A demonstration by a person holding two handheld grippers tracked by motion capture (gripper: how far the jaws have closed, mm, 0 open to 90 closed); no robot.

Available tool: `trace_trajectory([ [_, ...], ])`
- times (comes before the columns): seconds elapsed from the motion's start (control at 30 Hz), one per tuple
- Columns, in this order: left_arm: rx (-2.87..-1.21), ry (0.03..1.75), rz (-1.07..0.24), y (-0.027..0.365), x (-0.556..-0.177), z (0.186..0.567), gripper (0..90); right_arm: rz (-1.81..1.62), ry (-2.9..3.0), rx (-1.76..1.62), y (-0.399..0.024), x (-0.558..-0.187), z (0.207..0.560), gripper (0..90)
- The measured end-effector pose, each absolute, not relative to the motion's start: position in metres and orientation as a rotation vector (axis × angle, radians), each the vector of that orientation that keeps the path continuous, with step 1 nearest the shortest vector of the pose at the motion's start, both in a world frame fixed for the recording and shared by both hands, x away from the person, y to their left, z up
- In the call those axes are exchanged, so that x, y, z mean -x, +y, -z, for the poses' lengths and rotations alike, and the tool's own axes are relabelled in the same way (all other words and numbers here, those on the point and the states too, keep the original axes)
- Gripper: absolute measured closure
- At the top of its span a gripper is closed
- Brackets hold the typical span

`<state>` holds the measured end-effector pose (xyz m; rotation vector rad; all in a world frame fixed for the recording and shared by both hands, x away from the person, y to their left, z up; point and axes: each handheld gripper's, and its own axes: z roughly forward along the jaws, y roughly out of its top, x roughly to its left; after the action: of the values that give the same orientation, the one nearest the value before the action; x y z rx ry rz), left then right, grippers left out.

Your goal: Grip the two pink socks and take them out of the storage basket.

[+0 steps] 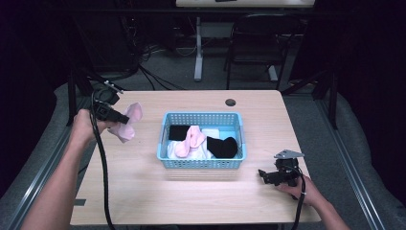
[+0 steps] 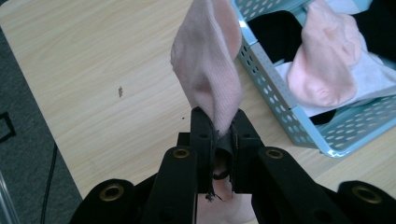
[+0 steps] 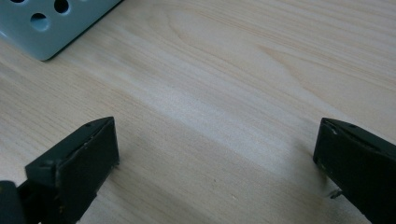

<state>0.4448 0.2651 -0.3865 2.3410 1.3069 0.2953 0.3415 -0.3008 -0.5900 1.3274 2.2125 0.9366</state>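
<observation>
Sock pinched in left hand-held gripper; right hand-held gripper wide apart, empty.

It looks like a lab or recording room: a pale wooden bench ringed by black curtains, loose cables across the grey floor, and a black chair by a second desk.

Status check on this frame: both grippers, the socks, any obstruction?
Left gripper shut on pink sock, left of basket. Right gripper open over bare table. Nothing in the way.
</observation>
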Motion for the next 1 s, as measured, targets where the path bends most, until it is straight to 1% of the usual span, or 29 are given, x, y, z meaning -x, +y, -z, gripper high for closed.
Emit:
trace_trajectory([
  [0.2, -2.32, 1.348, -0.278, 0.277, -0.445, 0.4, 82.9, -0.937, 2.212, -1.327, -0.301, -0.341, 0.59, 0.0],
  [0.3, -2.321, 1.375, -0.289, 0.281, -0.446, 0.408, 82.9, -0.937, 2.212, -1.327, -0.301, -0.341, 0.59, 0.0],
  [0.37, -2.311, 1.391, -0.275, 0.283, -0.446, 0.414, 82.8, -0.936, 2.212, -1.328, -0.301, -0.341, 0.59, 0.0],
  [0.4, -2.321, 1.412, -0.261, 0.285, -0.448, 0.423, 82.9, -0.937, 2.212, -1.328, -0.301, -0.341, 0.59, 0.0],
  [0.67, -2.359, 1.491, -0.186, 0.287, -0.454, 0.459, 82.9, -0.937, 2.212, -1.328, -0.301, -0.342, 0.59, 0.0],
  [0.77, -2.358, 1.507, -0.163, 0.287, -0.456, 0.468, 82.9, -0.938, 2.212, -1.328, -0.301, -0.342, 0.59, 0.0],
  [0.87, -2.35, 1.536, -0.123, 0.285, -0.458, 0.485, 82.8, -0.937, 2.21, -1.328, -0.301, -0.341, 0.59, 0.0],
  [0.9, -2.35, 1.536, -0.123, 0.285, -0.458, 0.485, 82.8, -0.937, 2.21, -1.328, -0.301, -0.341, 0.59, 0.0],
  [1.0, -2.35, 1.572, -0.103, 0.286, -0.458, 0.501, 82.5, -0.937, 2.211, -1.329, -0.301, -0.341, 0.59, 0.0],
])
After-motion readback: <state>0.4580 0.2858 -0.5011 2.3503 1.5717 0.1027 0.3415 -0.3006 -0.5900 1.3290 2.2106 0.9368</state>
